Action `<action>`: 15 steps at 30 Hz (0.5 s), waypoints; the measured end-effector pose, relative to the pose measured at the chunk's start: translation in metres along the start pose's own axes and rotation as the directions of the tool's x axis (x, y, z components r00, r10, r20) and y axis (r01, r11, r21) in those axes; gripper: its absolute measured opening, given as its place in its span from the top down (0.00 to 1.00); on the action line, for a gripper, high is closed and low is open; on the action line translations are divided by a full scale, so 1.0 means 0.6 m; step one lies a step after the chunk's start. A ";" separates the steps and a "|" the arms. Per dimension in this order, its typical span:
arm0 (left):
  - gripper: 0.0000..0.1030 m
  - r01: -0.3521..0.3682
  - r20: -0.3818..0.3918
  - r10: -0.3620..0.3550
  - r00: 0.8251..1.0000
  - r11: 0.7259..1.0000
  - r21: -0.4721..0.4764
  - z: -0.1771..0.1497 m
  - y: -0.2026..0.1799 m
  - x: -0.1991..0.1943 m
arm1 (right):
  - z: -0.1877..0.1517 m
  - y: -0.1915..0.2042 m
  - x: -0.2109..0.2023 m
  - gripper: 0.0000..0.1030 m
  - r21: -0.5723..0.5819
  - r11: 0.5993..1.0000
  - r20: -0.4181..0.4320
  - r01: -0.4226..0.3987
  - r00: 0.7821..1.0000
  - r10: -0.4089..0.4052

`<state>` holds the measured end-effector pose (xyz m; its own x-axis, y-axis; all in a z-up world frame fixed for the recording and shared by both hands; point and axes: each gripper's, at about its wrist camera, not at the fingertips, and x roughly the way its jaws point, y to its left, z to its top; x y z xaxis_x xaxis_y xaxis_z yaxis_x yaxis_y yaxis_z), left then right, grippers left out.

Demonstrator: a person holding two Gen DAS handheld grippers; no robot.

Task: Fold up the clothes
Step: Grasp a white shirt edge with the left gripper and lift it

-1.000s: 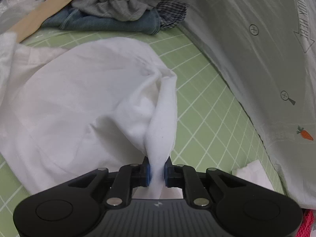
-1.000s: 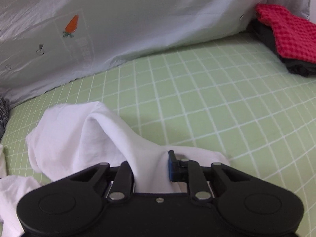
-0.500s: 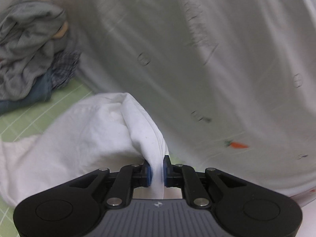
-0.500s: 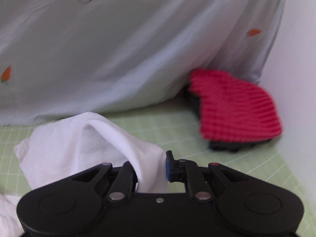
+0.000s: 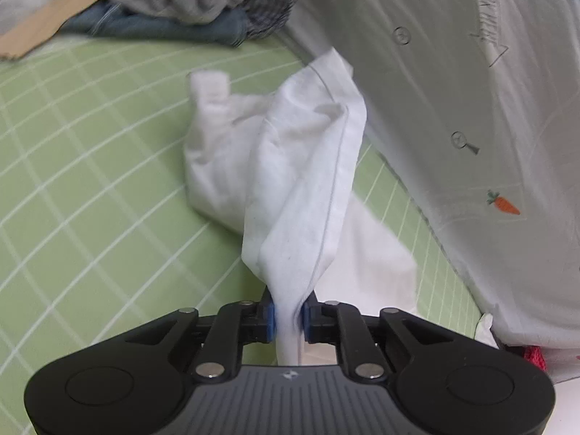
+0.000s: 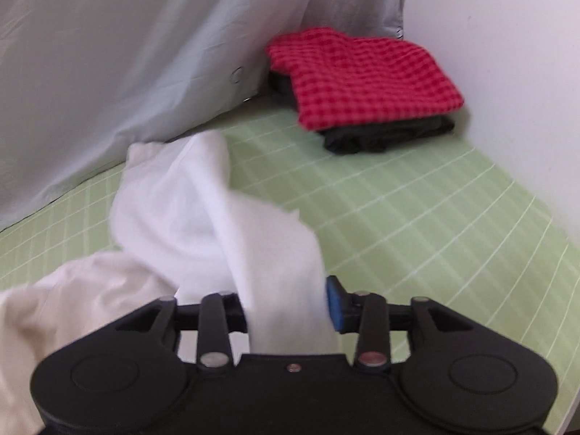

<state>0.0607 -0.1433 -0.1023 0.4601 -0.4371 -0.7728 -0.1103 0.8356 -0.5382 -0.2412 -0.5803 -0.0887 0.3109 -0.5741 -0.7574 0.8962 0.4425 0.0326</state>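
Note:
A white garment (image 5: 290,181) hangs bunched over the green checked mat (image 5: 90,166). My left gripper (image 5: 289,317) is shut on a fold of it, with its hem running up from the blue pads. In the right wrist view the same white garment (image 6: 217,224) runs between the fingers of my right gripper (image 6: 288,308), which is shut on a thick bunch of it. The right blue pad (image 6: 335,308) shows; the left pad is hidden by cloth. More of the garment trails off to the lower left.
A pile of unfolded clothes (image 5: 174,3), grey and denim, lies at the far end of the mat. A folded red checked garment (image 6: 362,76) sits on dark clothes in the far right corner. A pale sheet with carrot prints (image 5: 471,127) hangs along the mat's side.
Both grippers have lifted and swung with the white garment, which now hangs bunched and narrower. The left view has turned back toward the clothes pile.

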 end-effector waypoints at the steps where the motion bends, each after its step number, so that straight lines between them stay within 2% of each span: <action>1: 0.78 -0.004 0.000 0.004 1.000 1.000 -0.001 -0.003 0.002 -0.003 | -0.010 0.003 -0.010 0.46 0.009 1.000 0.001 -0.013 1.000 0.013; 3: 0.77 -0.001 0.008 0.001 1.000 1.000 0.006 0.000 0.001 -0.010 | -0.029 0.010 -0.030 0.38 0.026 0.999 0.004 -0.039 0.999 0.039; 6: 0.69 0.007 0.040 -0.007 0.999 1.000 0.012 0.012 -0.002 -0.022 | -0.047 0.008 -0.049 0.34 0.127 0.988 -0.005 -0.086 0.996 0.088; 10: 0.65 -0.018 0.094 0.017 0.995 1.000 0.011 0.026 0.002 -0.032 | -0.069 -0.001 -0.053 0.33 0.249 0.961 -0.033 -0.119 0.991 0.131; 12: 0.60 -0.016 0.099 0.016 0.995 1.000 -0.009 0.034 0.010 -0.032 | -0.081 0.001 -0.045 0.32 0.256 0.960 -0.061 -0.111 0.990 0.130; 14: 0.50 -0.015 0.094 0.017 0.995 1.000 -0.020 0.042 0.015 -0.026 | -0.093 0.008 -0.035 0.32 0.251 0.962 -0.097 -0.108 0.986 0.136; 15: 0.49 -0.015 0.090 0.017 0.996 1.000 -0.023 0.046 0.016 -0.022 | -0.097 0.012 -0.032 0.32 0.252 0.961 -0.110 -0.111 0.984 0.143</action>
<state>0.0777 -0.1202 -0.0881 0.5353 -0.3908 -0.7488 -0.1378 0.8342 -0.5340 -0.2593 -0.5260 -0.1121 0.3991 -0.4260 -0.8119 0.9066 0.3161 0.2798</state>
